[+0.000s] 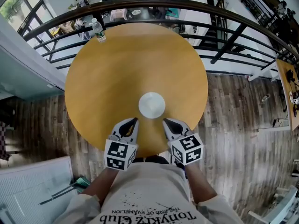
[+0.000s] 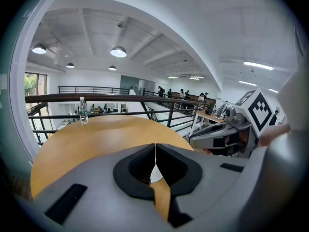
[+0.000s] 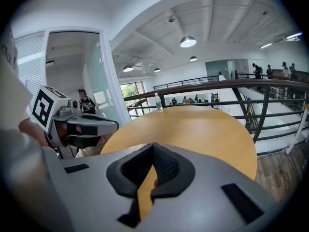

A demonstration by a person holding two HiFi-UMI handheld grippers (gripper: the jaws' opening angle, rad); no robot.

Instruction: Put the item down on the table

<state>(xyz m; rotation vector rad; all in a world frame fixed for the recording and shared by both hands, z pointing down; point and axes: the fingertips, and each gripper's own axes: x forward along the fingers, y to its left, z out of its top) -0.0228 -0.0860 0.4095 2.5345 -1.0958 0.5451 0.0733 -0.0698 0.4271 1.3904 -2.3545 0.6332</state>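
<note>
- Bottle (image 1: 98, 31) stands upright at the far rim of the tabletop (image 1: 107, 78), well ahead and to the left of the left gripper (image 1: 134, 120).
- That left gripper is closed, jaws touching, with nothing between them.
- Just ahead of both gripper tips, between them, a white disc (image 1: 152, 105) lies flat on the tabletop.
- Further right, the right gripper (image 1: 165, 121) is likewise closed and empty.

Your white T-shirt (image 1: 149, 190), black lettering and spatter; your left gripper (image 1: 134, 121) and right gripper (image 1: 166, 122) — grey shells, black pads (image 2: 140, 166), black-and-white marker cubes (image 1: 119, 154).
</note>
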